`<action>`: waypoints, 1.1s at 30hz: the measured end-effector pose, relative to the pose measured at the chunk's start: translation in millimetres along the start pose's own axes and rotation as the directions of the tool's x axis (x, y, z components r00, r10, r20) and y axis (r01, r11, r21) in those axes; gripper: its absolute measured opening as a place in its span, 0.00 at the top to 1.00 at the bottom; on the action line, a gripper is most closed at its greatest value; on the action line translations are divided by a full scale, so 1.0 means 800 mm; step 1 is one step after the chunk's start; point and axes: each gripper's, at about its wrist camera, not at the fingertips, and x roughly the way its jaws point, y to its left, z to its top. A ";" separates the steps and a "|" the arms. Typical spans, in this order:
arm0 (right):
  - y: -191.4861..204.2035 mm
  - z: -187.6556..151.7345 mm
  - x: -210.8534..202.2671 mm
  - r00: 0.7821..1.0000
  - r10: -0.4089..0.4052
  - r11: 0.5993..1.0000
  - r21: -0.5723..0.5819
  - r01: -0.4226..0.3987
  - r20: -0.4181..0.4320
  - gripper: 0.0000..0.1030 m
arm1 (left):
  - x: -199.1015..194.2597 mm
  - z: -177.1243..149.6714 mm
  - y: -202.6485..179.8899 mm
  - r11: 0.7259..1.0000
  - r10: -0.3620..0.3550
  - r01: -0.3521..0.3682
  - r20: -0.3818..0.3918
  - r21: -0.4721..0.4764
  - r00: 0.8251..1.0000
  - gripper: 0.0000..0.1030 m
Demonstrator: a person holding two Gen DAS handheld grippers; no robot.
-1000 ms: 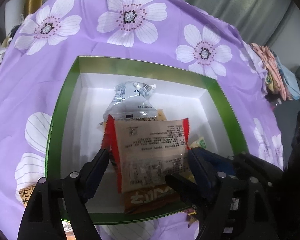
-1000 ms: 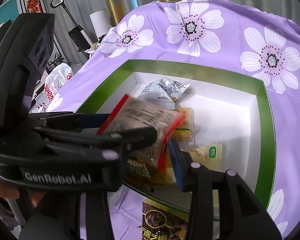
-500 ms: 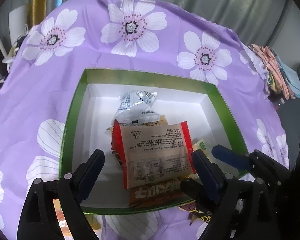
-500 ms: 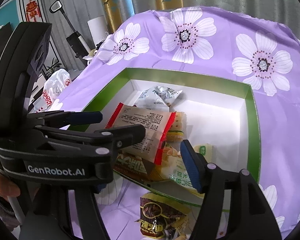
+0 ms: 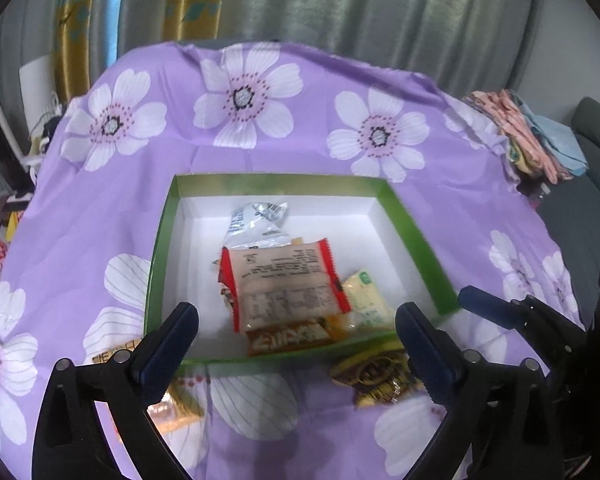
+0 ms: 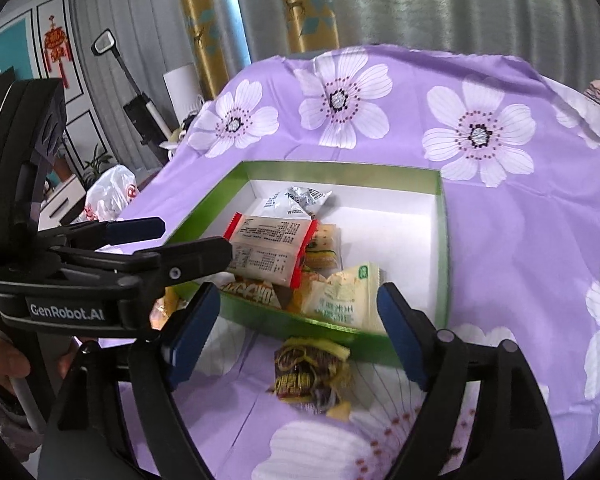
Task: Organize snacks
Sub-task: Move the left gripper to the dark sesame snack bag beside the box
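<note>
Both hand-held grippers hang empty before the box: the left hand-held gripper has its jaws opening wide with nothing between them, and the right hand-held gripper is likewise opening, its pads touching no packet; the surface, under a purple flowered cloth, carries a green-rimmed box with a white inside; within it lie a red-edged packet face down on top of the pile, a silver packet behind it, a pale yellow packet to its right against the near wall, and an orange packet beneath. Outside the near wall rest a dark brown and yellow packet and, at the left, an orange snack partly hidden behind the left finger. By my reading the red-edged packet is placed and a release is in hand; the next move calls for lowering one gripper over a loose snack, most likely the brown one lying between the right pads, closing on its crinkled edges and lifting it over the rim.
</note>
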 end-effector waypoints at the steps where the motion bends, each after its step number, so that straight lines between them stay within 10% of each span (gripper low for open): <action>1: 0.000 -0.003 -0.009 1.000 -0.001 1.000 0.004 0.001 0.007 0.20 | -0.007 -0.002 -0.004 1.000 0.004 -0.004 0.006 0.009 1.000 0.04; 11: 0.012 -0.031 -0.065 0.998 -0.014 1.000 0.016 0.013 0.056 0.04 | -0.065 -0.031 -0.034 0.999 0.014 -0.017 0.066 0.045 0.998 0.03; 33: 0.031 -0.092 -0.127 0.999 0.005 1.000 0.028 -0.007 0.054 0.03 | -0.128 -0.090 -0.057 0.999 0.043 -0.044 0.051 0.005 0.998 0.03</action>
